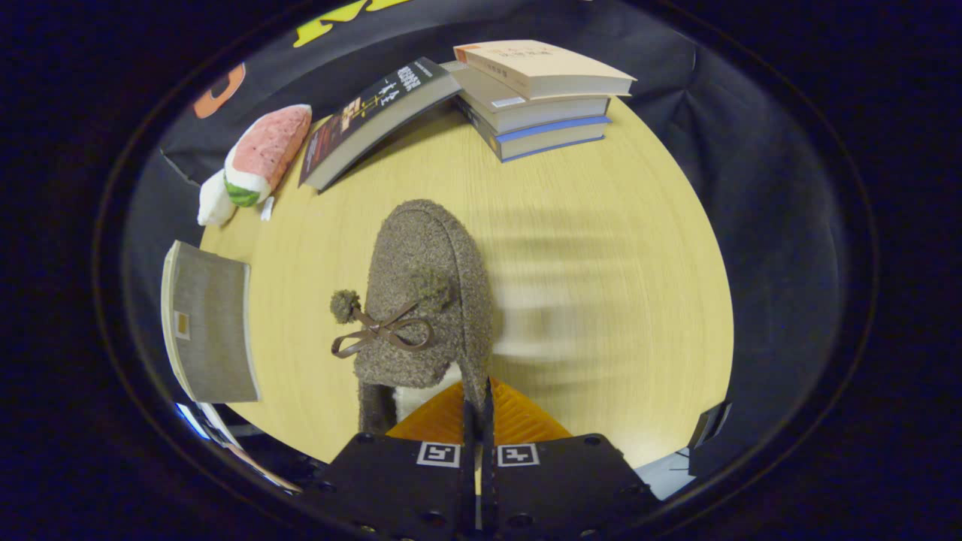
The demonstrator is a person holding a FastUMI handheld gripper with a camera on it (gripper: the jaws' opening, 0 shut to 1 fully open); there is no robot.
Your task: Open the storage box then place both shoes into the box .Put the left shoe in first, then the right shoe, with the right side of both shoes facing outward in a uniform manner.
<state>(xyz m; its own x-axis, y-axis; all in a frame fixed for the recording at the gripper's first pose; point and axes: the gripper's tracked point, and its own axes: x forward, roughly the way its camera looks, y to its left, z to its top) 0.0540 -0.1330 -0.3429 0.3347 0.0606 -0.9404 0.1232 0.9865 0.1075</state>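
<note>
A brown fuzzy shoe (428,285) with a leather bow and a pompom points away from me, toe toward the books. My gripper (481,394) is shut on the right side of the shoe's collar, with the thin rim pinched between both fingers. The shoe's white lining shows just left of the fingers. The table under the shoe looks smeared by motion, so the shoe seems lifted off it. A grey storage box (210,330) stands left of the shoe at the table's edge, and I cannot tell whether it is open.
On the round wooden table (601,248), a stack of books (537,98) lies beyond the shoe. A dark book (376,120) leans against the stack. A watermelon-slice plush toy (259,154) lies far left of it.
</note>
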